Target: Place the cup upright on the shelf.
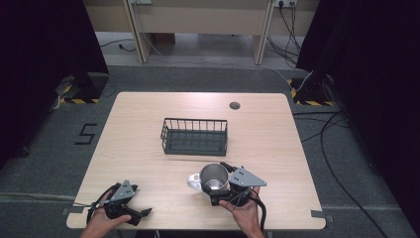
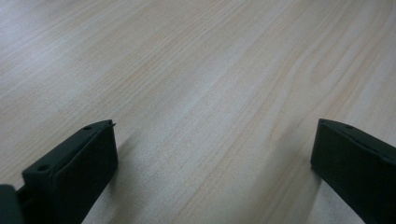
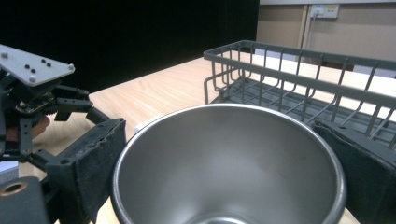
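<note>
steel cup (image 1: 214, 179) clamped in right gripper (image 1: 221, 187); left gripper (image 1: 130, 214) low, jaws apart

Lighting: even, soft overhead light in the high view; the pale wood surface (image 1: 148, 148) is bright, the curtained sides almost black. Shadows: short and faint beneath the wire basket (image 1: 194, 136) and the steel mug (image 1: 214, 178).

Left gripper view: dim and cool, with a bluish sheen across the upper left grain; soft shadows spread beside each black jaw of the left tool (image 2: 212, 158); jaws slightly blurred at close range.

Right gripper view: mug interior (image 3: 229, 163) shows smooth, diffuse reflections, no hard glare; its near rim is soft; background wall bright, left background black.
</note>
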`<state>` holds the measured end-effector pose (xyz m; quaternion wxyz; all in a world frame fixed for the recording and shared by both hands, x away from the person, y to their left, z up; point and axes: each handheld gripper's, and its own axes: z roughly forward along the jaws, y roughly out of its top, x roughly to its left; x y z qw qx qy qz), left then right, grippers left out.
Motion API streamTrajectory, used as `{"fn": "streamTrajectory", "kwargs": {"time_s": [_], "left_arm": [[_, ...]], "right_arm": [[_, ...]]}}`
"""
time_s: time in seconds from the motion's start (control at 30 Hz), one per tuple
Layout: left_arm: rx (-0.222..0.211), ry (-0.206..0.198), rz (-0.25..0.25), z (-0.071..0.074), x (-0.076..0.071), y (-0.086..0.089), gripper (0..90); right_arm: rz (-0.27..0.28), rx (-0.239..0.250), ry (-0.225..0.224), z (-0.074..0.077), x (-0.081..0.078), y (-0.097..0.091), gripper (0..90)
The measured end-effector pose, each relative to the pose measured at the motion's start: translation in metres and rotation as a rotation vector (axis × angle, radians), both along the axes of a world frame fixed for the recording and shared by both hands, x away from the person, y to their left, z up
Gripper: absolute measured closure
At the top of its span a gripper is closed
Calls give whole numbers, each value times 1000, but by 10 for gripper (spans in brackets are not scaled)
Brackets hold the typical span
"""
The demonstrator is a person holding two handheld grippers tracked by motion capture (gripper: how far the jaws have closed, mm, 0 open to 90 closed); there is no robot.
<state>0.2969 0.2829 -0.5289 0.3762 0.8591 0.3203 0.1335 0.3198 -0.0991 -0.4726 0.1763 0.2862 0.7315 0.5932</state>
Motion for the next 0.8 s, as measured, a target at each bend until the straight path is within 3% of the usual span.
{"fn": "streamTrajectory", "kwargs": {"time_s": [0.47, 0.8], "left_arm": [[1, 0, -1, 0, 0, 0, 0], [1, 0, -1, 0, 0, 0, 0]], "right_arm": [[-31, 1, 2, 20, 16, -2, 61], [-29, 1, -7, 43, 34, 3, 61]]}}
